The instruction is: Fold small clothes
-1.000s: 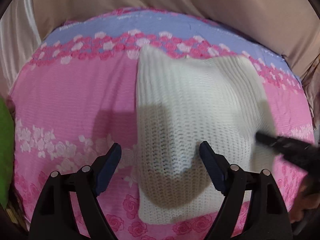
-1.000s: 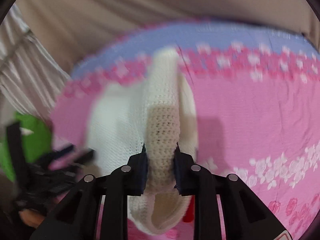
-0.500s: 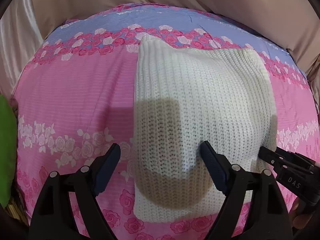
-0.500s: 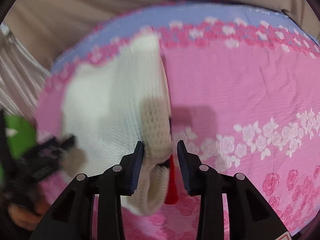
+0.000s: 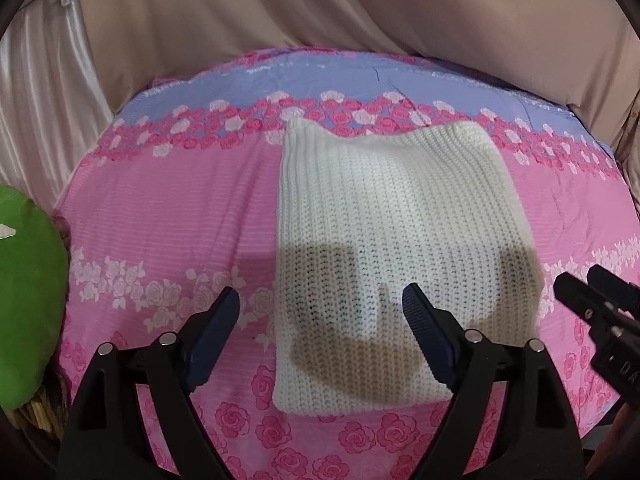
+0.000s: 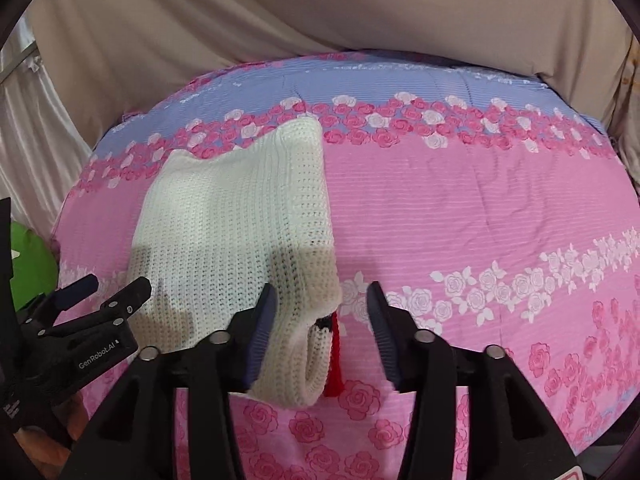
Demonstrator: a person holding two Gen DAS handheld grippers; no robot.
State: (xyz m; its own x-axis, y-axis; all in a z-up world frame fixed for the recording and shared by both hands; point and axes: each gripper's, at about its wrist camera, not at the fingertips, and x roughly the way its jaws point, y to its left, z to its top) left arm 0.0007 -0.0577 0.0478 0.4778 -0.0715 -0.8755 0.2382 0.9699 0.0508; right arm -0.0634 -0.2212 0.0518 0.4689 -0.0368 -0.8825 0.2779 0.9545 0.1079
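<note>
Lying flat: one knit garment (image 5: 384, 240), two spread grippers.

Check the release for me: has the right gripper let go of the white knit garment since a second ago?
Yes. The right gripper was clamped on the white knit garment; now open, garment flat on the floral bedsheet.

Both wrist views look forward and down along open fingers from the near edge of the bedspread (image 5: 160, 216), facing the beige drape (image 5: 320, 12) behind. The left view sits close above the white knit (image 5: 384, 216); the right view stands just to its right. Both share the knit, bedspread and drape, and each catches the other gripper at its edge.
</note>
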